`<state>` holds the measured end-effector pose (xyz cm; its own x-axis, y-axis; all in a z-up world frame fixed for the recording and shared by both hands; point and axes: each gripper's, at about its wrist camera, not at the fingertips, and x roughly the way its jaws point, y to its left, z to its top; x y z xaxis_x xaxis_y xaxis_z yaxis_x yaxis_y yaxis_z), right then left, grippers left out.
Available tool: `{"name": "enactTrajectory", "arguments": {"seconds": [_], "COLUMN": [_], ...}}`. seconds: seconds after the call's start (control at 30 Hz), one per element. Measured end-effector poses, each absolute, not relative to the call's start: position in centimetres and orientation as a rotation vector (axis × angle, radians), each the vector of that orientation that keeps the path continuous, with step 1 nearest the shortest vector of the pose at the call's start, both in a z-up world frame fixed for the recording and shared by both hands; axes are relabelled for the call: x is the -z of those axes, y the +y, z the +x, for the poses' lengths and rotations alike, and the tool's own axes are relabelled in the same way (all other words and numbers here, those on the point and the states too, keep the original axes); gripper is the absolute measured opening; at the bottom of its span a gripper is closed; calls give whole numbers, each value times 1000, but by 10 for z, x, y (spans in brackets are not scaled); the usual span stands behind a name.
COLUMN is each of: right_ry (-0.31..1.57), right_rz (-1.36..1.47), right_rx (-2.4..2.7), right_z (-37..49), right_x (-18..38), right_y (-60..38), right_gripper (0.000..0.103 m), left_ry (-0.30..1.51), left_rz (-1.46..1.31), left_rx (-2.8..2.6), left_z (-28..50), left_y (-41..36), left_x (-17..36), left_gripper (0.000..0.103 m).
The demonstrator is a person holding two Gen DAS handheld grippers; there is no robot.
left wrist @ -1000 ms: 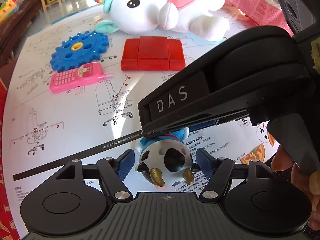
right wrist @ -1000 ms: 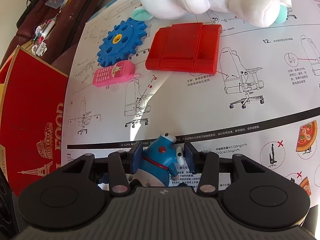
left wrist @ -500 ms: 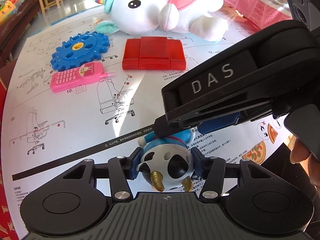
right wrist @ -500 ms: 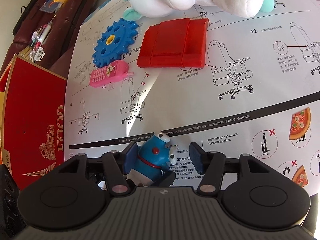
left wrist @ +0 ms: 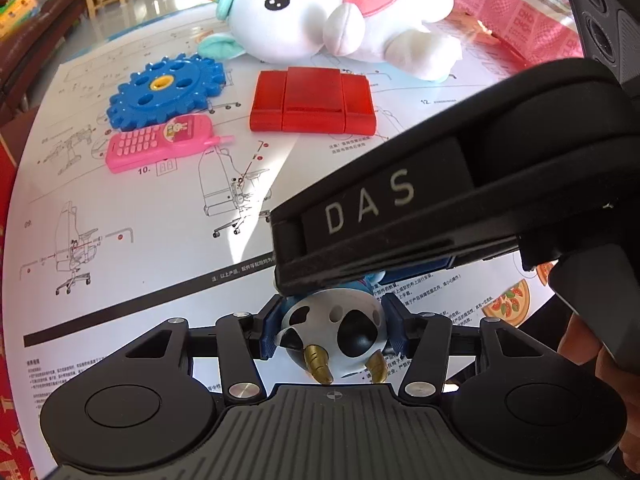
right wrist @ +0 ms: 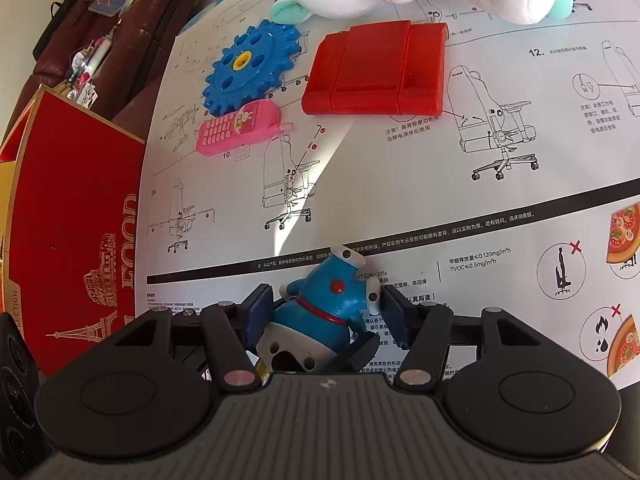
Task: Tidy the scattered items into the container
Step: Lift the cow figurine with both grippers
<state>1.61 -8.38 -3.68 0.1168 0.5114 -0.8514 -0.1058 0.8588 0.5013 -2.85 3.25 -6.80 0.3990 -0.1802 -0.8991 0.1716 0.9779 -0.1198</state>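
Around the glossy blue figurine (right wrist: 320,312), we see a printed paper sheet (left wrist: 160,240) on the table. Left gripper (left wrist: 332,328) clamps its head; right gripper (right wrist: 324,316) stands loose beside its body.

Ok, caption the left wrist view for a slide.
Left hand-held gripper clamps the blue-and-white figurine, handed over beneath the right hand-held gripper.

A: Surface?
B: Table under a printed sheet (right wrist: 400,184) of chair diagrams.
A: Lying on it?
B: Far edge: plush (left wrist: 340,16). Nearer: red block (left wrist: 314,104), blue gear (left wrist: 168,90), with pink phone (left wrist: 164,146) touching the gear. Near edge: blue figure (right wrist: 324,312). Red box (right wrist: 80,220) at the sheet's left.
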Motion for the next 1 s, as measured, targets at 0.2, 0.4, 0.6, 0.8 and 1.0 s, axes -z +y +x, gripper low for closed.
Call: {"name": "enactTrajectory", "arguments": {"seconds": [0.2,0.4,0.6,0.8,1.0], "right_ry": [1388,1386,1371,1350,1333], "right_rz": [358,356,344,326,333], "right_rx": [-466,-467,-469,-488,-491], "right_z": [16,15,13,8,7], "right_x": [37,37,35,29,23], "right_y": [-85,-84,-82,-79,-79], "right_gripper": [56,56,56,54,54], "left_ry": [1150,1149,1150,1162,1151], "left_rz": [-15,2,-5,-29,-28], "left_rx": [215,219,222,206,191], "left_z": [-27,-27,-26,-27,-28], "left_y": [33,32,34,38,38], "left_x": [70,69,70,68,61], "left_gripper": [55,53,53,53,53]}}
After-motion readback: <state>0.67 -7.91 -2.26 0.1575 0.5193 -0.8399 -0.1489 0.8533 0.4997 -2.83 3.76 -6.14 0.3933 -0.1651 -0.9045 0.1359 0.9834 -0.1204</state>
